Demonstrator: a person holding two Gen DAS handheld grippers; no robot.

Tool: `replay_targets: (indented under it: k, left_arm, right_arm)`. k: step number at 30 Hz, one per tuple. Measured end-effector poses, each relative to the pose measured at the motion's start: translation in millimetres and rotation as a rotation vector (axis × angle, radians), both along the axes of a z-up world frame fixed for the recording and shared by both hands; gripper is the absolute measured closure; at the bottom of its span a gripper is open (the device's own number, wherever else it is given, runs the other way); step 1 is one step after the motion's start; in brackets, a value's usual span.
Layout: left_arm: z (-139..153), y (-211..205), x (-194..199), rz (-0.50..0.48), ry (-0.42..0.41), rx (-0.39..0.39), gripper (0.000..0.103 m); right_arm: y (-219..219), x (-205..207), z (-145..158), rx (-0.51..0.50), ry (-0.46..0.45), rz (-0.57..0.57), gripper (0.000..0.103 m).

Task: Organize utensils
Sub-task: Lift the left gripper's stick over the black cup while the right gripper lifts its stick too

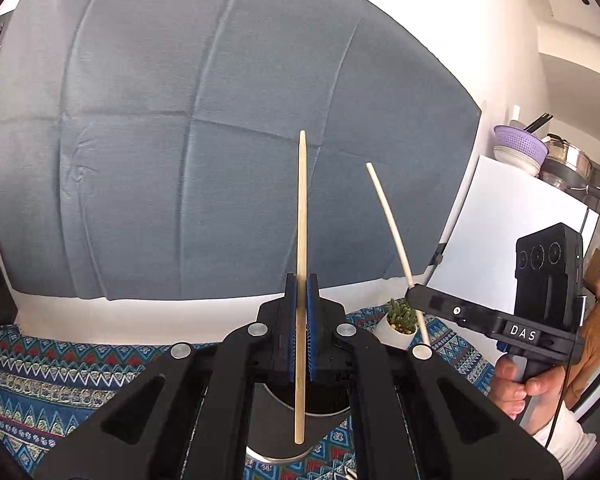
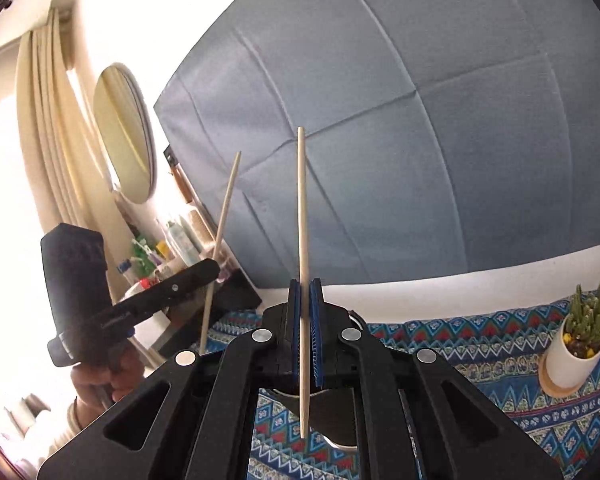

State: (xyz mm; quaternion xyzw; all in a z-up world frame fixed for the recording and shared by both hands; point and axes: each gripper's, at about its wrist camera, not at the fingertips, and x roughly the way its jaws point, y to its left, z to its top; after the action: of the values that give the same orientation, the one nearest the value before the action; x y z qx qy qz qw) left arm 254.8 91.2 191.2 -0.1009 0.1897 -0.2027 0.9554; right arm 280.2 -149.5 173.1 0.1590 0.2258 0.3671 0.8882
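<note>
A: Where are the chopsticks right now?

B: One in each tool. The left gripper (image 1: 301, 300) has its blue pads pressed together on a wooden chopstick (image 1: 301, 240), which stands nearly upright. The right gripper (image 2: 305, 300) is clamped the same way on a second chopstick (image 2: 302, 220). Both sticks are in the air, above the patterned tablecloth (image 2: 480, 344) and in front of the grey-blue backdrop (image 1: 180, 120).

A: Anything beneath them?

B: A dark round container (image 2: 324, 412) shows between the arms of the right tool, just under the lower tip. I'd guess it's the holder, though most of it is hidden.

A: How will they handle?

B: Light, stiff and thin, I'd judge. Smooth wood can pivot between flat pads, so a pinch near the middle, as here, keeps the ends balanced. A grip close to one tip would likely let the stick swing.

A: Risks?

B: The potted cactus (image 2: 576, 340) stands near the far edge of the tablecloth, well apart from the sticks. The main worry is a long end catching the container's rim on the way down.
</note>
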Motion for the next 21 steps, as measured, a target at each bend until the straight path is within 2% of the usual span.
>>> replay_targets:
  k: [4, 7, 11, 13, 15, 18, 21]
  left_arm:
    - [-9, -4, 9, -0.02, -0.046, -0.073, 0.098]
    - [-18, -6, 11, 0.002, -0.128, -0.11, 0.098]
    - [-29, -8, 3, 0.071, -0.248, -0.136, 0.098]
    - [-37, -12, -1, 0.107, -0.29, -0.13, 0.098]
    - [-44, -13, -3, 0.115, -0.302, -0.13, 0.098]
    - [-56, -14, 0, 0.103, -0.286, -0.149, 0.098]
    - [-60, -18, 7, 0.114, -0.255, -0.095, 0.098]
  right_arm:
    - [12, 10, -8, 0.067, -0.025, 0.009, 0.098]
    - [19, 13, -15, 0.097, -0.084, -0.008, 0.098]
    - [24, 12, -28, 0.138, -0.163, -0.04, 0.098]
    - [28, 9, -35, 0.118, -0.212, -0.067, 0.098]
    - [32, 3, -43, 0.079, -0.269, -0.098, 0.098]
    - [39, 1, -50, 0.023, -0.314, -0.084, 0.098]
    - [38, 0, -55, 0.012, -0.315, -0.083, 0.097]
